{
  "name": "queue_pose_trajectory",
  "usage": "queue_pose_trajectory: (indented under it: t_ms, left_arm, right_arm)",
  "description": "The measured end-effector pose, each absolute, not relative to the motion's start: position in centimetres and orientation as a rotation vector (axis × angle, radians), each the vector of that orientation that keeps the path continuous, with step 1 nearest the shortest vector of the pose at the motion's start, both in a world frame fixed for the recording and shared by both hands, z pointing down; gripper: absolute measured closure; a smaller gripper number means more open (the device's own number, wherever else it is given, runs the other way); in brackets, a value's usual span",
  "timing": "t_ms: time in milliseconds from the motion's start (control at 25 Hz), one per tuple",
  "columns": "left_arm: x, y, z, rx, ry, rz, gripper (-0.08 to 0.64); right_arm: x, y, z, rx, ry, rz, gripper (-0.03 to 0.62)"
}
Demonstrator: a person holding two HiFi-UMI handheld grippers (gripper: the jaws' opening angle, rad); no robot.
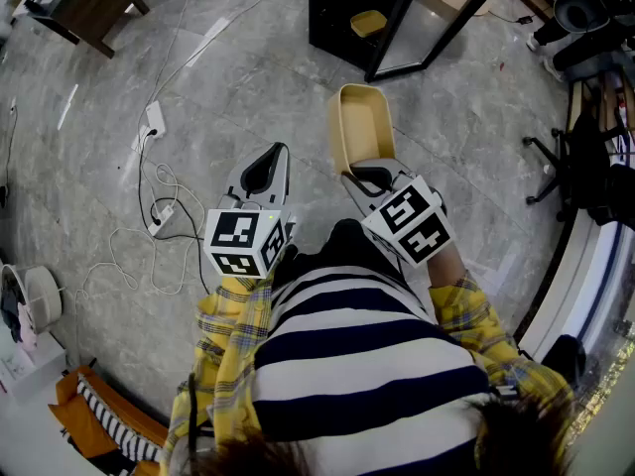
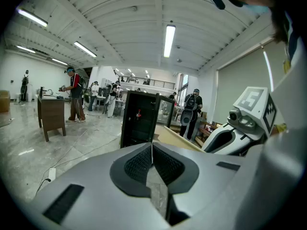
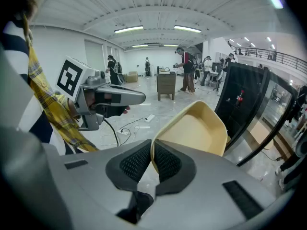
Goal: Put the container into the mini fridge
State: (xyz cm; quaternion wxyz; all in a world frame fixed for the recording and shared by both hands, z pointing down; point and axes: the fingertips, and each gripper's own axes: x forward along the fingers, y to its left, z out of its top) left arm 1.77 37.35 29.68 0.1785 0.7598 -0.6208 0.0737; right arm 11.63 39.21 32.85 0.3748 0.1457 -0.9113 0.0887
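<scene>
Floor leads [image 1: 149, 211]: white cables and a power strip [image 1: 155, 117] lie on the grey floor [image 1: 248, 67], left of both tongs.
Left tongs [image 2: 152, 151]: jaws pressed together pad to pad, with nothing between them. They are held in the air above the floor, just beside the right tongs.
Container [image 1: 359, 125]: beige open-topped tub, empty. It is carried in the air by its near wall and projects forward towards the mini fridge, outside it, with bare floor between the two.
Right tongs [image 3: 151, 158]: jaws clamped on the container's near wall, one pad on the inner face and one on the outer face.
Mini fridge [image 1: 342, 8]: black cabinet standing on the floor ahead and to the right, with its glass door [image 1: 437, 23] swung open. A yellow item [image 1: 367, 23] lies inside, low down.
</scene>
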Motion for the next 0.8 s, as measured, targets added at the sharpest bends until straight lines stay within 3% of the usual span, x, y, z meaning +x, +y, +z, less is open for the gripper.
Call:
queue_pose_trajectory:
  t_ms: [800]
  left_arm:
    - [3.1, 37.9, 30.7, 2.12, -1.768, 0.2, 0.543]
  right_arm:
    - [13.5, 40.3, 34.2, 0.314, -2.309, 0.236, 0.551]
